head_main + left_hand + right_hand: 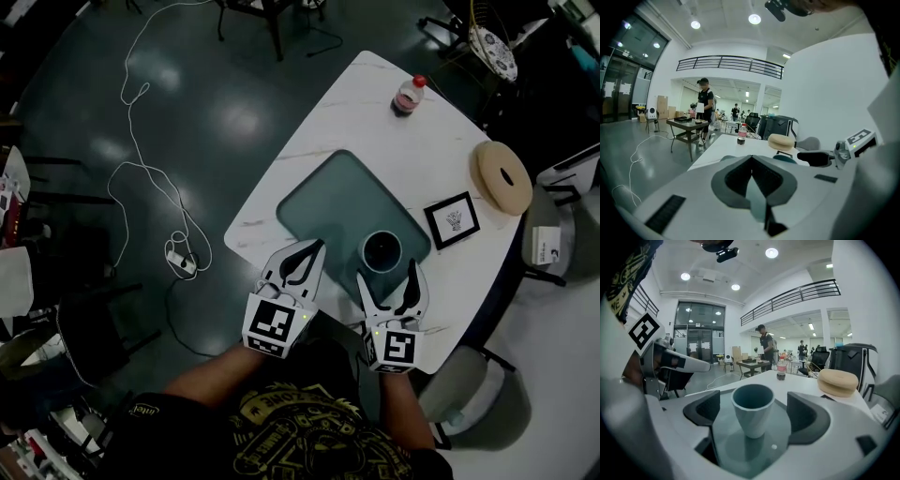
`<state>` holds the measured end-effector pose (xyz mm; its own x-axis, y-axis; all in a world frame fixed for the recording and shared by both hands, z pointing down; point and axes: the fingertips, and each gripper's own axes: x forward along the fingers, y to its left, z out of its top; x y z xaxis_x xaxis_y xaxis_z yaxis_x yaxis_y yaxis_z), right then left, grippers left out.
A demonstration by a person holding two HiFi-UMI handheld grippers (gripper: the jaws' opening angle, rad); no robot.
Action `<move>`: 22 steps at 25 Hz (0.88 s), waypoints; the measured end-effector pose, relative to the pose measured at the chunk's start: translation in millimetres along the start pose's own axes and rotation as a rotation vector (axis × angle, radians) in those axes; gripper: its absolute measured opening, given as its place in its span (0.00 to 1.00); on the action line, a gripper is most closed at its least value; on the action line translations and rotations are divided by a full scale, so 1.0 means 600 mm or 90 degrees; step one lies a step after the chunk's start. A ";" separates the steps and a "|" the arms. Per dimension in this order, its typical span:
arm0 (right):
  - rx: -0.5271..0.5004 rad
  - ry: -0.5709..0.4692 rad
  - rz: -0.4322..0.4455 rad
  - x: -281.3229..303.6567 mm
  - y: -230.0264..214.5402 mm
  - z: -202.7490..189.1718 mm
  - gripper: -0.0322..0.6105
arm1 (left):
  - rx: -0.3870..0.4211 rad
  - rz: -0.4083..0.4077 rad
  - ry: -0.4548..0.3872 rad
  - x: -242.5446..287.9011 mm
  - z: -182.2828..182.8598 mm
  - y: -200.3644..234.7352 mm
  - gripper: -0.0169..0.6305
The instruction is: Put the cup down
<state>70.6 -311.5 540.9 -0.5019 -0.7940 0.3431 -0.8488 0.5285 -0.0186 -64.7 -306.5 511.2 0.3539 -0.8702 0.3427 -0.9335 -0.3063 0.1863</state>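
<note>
cup (382, 250): stands upright on the teal tray (328, 202), as the task wants. your right gripper (388, 284): jaws wide either side, not touching. your left gripper (302, 262): closed, empty.

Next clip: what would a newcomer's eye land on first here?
A teal cup stands upright on the grey-green tray, between the open jaws of the right gripper, untouched. The left gripper beside it is shut and empty. A red-capped bottle stands at the far end of the white table.

We found the cup (382, 251) on the tray (328, 202), the picture frame (452, 220) right of it, the bottle (410, 95) behind.
</note>
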 end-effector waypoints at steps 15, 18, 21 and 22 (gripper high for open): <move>-0.022 -0.067 0.019 -0.240 0.054 0.074 0.06 | -0.010 0.012 -0.074 -0.181 0.026 -0.178 0.04; -0.030 -0.067 0.041 -0.291 0.080 0.067 0.06 | -0.009 0.023 -0.094 -0.234 0.020 -0.213 0.04; -0.024 -0.071 0.058 -0.341 0.107 0.051 0.06 | -0.008 0.040 -0.103 -0.297 0.004 -0.242 0.04; -0.023 -0.071 0.062 -0.357 0.112 0.044 0.06 | -0.010 0.047 -0.103 -0.316 -0.005 -0.252 0.04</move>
<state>116.6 -114.0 441.2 -0.5982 -0.7662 0.2349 -0.7900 0.6129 -0.0126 9.8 -94.1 420.7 0.2700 -0.9410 0.2042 -0.9551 -0.2349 0.1806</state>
